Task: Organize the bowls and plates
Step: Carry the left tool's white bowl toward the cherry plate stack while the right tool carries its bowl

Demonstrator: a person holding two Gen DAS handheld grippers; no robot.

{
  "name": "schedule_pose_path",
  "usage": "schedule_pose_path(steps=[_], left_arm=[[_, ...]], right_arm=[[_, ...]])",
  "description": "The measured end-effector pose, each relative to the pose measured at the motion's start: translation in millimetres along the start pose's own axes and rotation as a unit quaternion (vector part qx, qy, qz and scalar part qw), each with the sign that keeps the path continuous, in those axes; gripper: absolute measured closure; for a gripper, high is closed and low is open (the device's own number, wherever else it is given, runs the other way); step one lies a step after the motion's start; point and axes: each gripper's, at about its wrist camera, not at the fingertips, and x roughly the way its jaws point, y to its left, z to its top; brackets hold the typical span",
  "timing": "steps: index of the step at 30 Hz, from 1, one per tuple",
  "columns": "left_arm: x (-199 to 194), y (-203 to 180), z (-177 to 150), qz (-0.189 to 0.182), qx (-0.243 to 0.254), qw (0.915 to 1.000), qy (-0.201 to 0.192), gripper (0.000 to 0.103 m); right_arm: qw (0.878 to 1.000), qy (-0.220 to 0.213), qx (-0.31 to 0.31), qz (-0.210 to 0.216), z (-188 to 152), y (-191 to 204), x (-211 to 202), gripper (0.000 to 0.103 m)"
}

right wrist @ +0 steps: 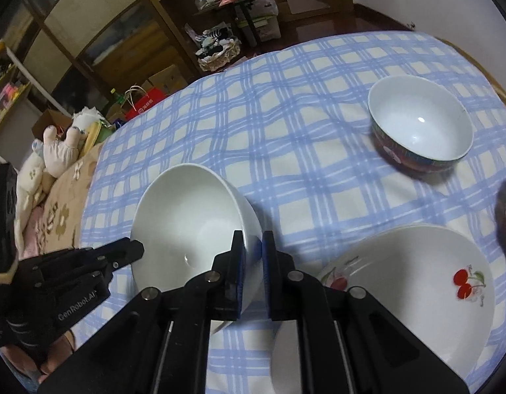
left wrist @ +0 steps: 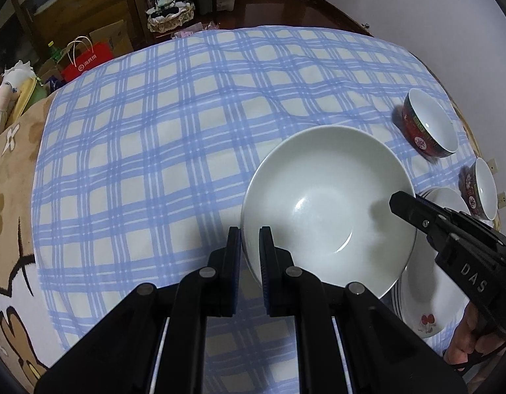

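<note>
Plain white bowl (left wrist: 325, 203) on blue-and-cream checked cloth (left wrist: 161, 138). Red patterned bowl (left wrist: 428, 124), white inside, far right. Red cherries on white plate (right wrist: 417, 279).

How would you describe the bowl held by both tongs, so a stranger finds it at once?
On the blue-and-white checked tablecloth, look left of the stack of cherry-painted white plates. The plain white ceramic bowl hangs tilted there, its rim pinched on opposite sides. Unlike the two red-patterned bowls, it has no decoration.

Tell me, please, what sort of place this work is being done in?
Most likely a lived-in home dining or living room: a table under a blue checked tablecloth, wooden glass-fronted cabinets crowded with household goods, and soft toys beside the table.
</note>
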Motion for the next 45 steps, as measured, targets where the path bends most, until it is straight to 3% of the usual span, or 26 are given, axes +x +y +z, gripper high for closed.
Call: schedule_pose_path(steps=[6,9,24,31,45], left_arm=[[3,-3,5,0.006,0.007,0.9999,-0.006,0.092],[2,-1,8,-0.012,0.008,0.9998,-0.012,0.092],[19,0,6,-0.028,0.013,0.9995,0.01,0.092],[27,4,6,-0.039,-0.007,0.9989,0.025,0.091],[21,5,7,-0.033,-0.007,0.9994,0.009,0.091]], right_arm=[[1.0,0.002,-0.011,-0.025,-3,5,2,0.092],[0.999,0.009,-0.012,-0.031,-3,3,4,0.092],[0.999,0.019,-0.023,-0.039,1,2,8,0.092],[0.999,0.014,-0.012,-0.027,2,-3,11,0.092],[0.999,0.016,-0.022,-0.037,4,2,13,0.092]])
